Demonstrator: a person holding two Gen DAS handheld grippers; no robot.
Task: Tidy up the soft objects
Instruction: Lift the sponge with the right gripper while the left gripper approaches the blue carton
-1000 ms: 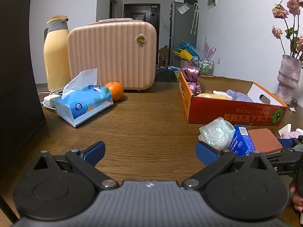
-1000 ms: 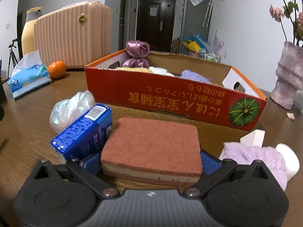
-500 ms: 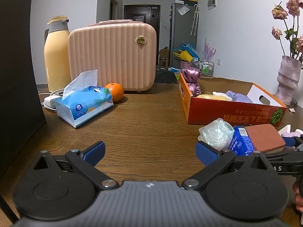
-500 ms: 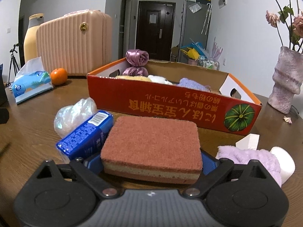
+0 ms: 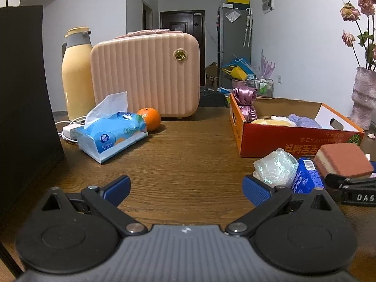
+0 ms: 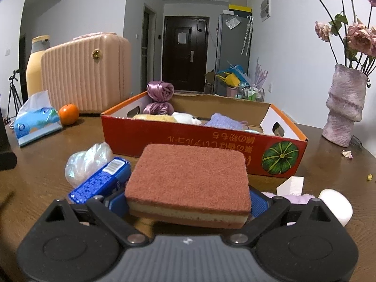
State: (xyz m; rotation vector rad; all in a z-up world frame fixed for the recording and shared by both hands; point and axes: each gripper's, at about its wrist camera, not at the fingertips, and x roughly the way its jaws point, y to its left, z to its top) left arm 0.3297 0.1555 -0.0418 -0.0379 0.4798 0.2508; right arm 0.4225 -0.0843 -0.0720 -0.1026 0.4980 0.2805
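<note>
My right gripper (image 6: 188,203) is shut on a red-brown sponge (image 6: 190,176) and holds it above the table, in front of the orange cardboard box (image 6: 188,138). The sponge also shows in the left wrist view (image 5: 343,159). The box holds purple satin rolls (image 6: 159,98), a yellow soft item, a white one and a lilac cloth (image 6: 223,122). A crumpled plastic bag (image 6: 89,162), a blue tissue pack (image 6: 101,181), a lilac fluffy cloth (image 6: 303,196) and a white foam piece (image 6: 291,184) lie on the table. My left gripper (image 5: 186,185) is open and empty over bare wood.
A tissue pack (image 5: 110,136), an orange (image 5: 149,118), a pink case (image 5: 145,75) and a yellow thermos (image 5: 76,75) stand at the back left. A dark panel (image 5: 23,94) is at the far left. A vase (image 6: 345,103) stands at the right.
My right gripper has lifted the sponge higher off the table, toward the box. The left gripper has not moved.
</note>
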